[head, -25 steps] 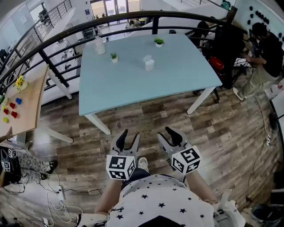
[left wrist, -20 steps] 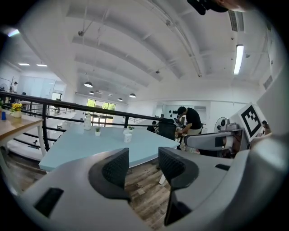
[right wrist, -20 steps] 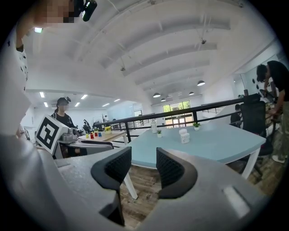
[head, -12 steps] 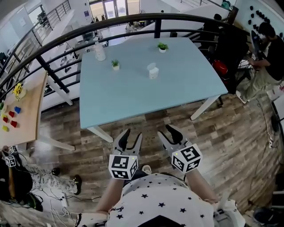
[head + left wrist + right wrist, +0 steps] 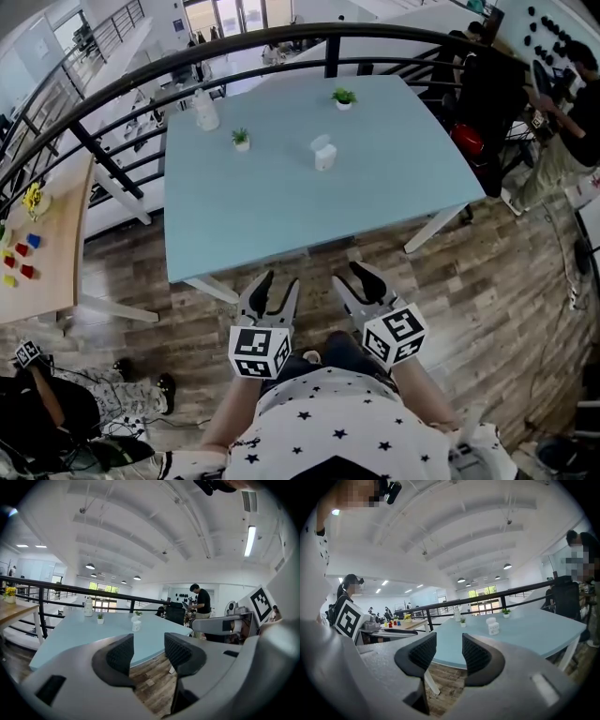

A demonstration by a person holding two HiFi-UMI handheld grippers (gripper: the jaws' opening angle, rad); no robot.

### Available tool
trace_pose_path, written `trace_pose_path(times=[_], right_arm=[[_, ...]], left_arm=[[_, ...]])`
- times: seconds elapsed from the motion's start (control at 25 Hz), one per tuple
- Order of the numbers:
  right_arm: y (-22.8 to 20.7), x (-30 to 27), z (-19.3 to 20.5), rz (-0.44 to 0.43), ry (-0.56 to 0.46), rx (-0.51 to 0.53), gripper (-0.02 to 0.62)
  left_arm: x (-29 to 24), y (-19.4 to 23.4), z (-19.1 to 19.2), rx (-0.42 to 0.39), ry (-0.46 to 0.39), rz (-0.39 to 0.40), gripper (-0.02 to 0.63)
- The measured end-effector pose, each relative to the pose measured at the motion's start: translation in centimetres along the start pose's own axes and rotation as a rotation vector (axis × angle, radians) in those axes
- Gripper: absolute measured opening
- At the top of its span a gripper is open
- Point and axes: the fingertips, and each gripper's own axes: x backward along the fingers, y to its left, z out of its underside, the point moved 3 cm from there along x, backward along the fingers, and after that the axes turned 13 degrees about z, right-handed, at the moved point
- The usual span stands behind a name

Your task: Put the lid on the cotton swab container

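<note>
The small white cotton swab container (image 5: 325, 159) stands on the far middle of the light blue table (image 5: 272, 211). A white lid (image 5: 319, 142) lies right behind it, and I cannot tell whether they touch. The container (image 5: 493, 629) and lid (image 5: 490, 620) also show small and distant in the right gripper view, and the container (image 5: 136, 626) again in the left gripper view. My left gripper (image 5: 275, 286) and right gripper (image 5: 357, 278) hover side by side over the wooden floor, short of the table's near edge. Both are open and empty, as the left gripper (image 5: 149, 648) and right gripper (image 5: 448, 651) show in their own views.
Two small potted plants (image 5: 241, 138) (image 5: 344, 96) and a white bottle (image 5: 205, 111) stand at the table's far side. A black railing (image 5: 112, 94) curves behind it. A wooden table with coloured blocks (image 5: 23, 244) is at the left. A person (image 5: 562, 103) stands at the right, another (image 5: 56, 412) at the lower left.
The blue table has drawn slightly nearer in the head view. The person at the lower left has shifted. Both grippers keep the same pose and the same jaw gap.
</note>
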Motion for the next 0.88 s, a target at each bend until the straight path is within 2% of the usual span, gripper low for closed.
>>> trace_pose_path(times=[0.36, 0.88], right_arm=[[-2.7, -3.1, -0.5, -0.018, -0.011, -0.003, 0.155], [-10.6, -11.9, -5.2, -0.036, -0.024, 0.034, 0.155]], left_arm=[[-3.9, 1.2, -0.7, -0.008, 0.001, -0.008, 0.184], [-14.1, 5.5, -4.7, -0.019, -0.019, -0.016, 0.184]])
